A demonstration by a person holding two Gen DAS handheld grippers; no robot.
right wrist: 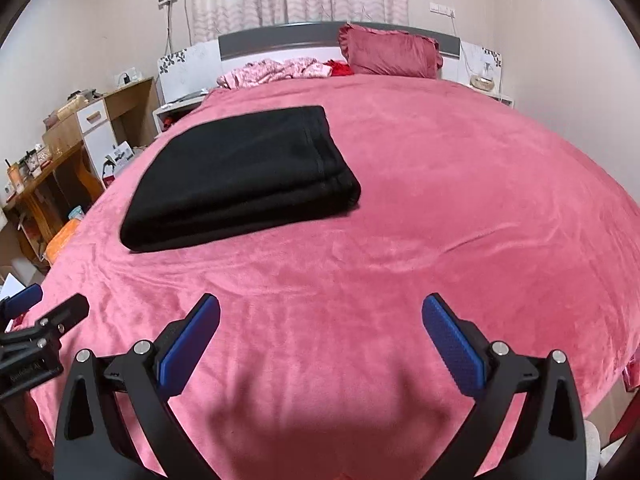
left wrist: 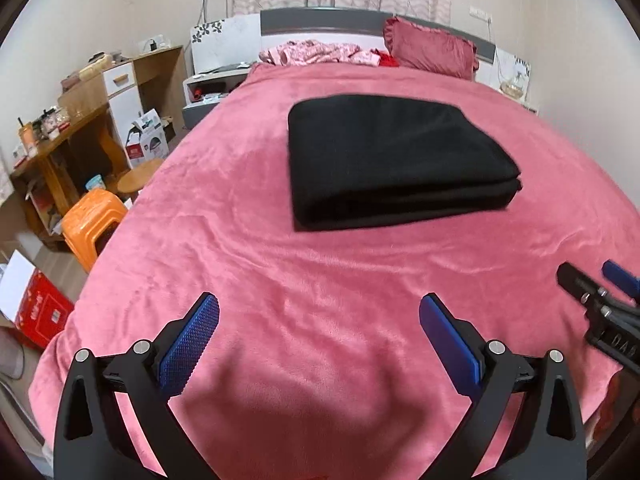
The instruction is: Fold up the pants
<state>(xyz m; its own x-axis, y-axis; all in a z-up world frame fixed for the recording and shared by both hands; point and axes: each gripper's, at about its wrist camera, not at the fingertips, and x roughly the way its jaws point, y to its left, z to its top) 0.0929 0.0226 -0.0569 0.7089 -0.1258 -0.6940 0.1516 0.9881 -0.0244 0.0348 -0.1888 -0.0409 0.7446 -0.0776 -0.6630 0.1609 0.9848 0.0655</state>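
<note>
The black pants lie folded into a flat rectangular stack on the pink bedspread. They also show in the right wrist view, left of centre. My left gripper is open and empty, held above the bedspread well short of the pants. My right gripper is open and empty too, above the bedspread to the right of the pants. The right gripper shows at the right edge of the left wrist view. The left gripper shows at the left edge of the right wrist view.
A dark red pillow and crumpled pink clothes lie at the headboard. Left of the bed stand an orange stool, a wooden desk with clutter, a round wooden stool and a red box.
</note>
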